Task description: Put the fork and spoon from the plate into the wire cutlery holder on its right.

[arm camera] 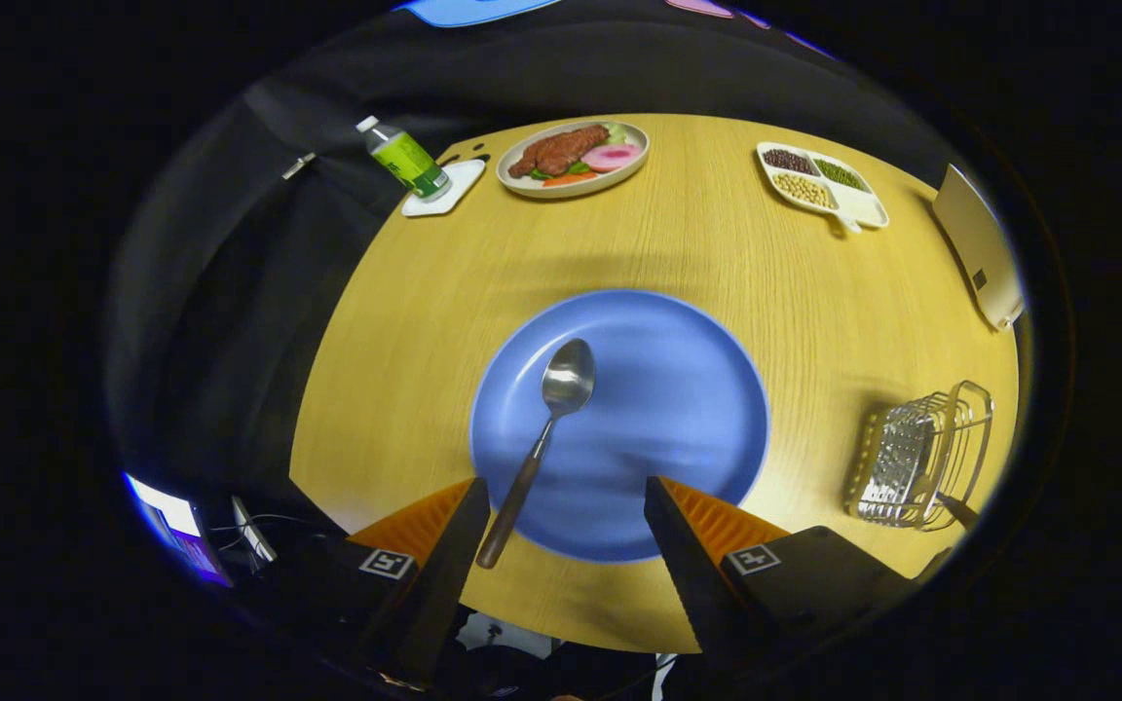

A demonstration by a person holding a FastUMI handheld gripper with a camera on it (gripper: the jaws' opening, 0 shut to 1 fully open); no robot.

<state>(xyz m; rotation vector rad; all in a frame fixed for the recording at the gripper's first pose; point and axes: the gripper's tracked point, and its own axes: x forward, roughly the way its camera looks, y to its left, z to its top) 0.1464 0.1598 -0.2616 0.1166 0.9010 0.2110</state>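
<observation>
Jaws are standing wide apart, gripping nothing; the gripper point(566, 501) is hovering over the near rim of the round blue plate point(678, 389), which is sitting in the middle of the round pale-wood tabletop point(697, 243).

Count on the blue plate: one item. One silver metal spoon with a dark handle point(546, 428) is lying on the plate's left half, bowl pointing away from the gripper, handle end overhanging the near rim just beside the left finger. Fork: cannot tell where it is.

Count of wire holders: one. The silver wire cutlery holder point(921, 453) is standing to the right of the plate, well apart from it, near the tabletop edge. Contents cannot be made out through the mesh.

Far side of the tabletop, three more containers:
- one pale oval dish point(573, 158) carrying brown meat slices, pink slices and some green and orange pieces;
- one white divided tray point(822, 183) holding dark beans, green beans and pale beans, one kind per compartment;
- one green-labelled clear plastic bottle point(405, 159) standing on a small white coaster point(444, 190).
</observation>
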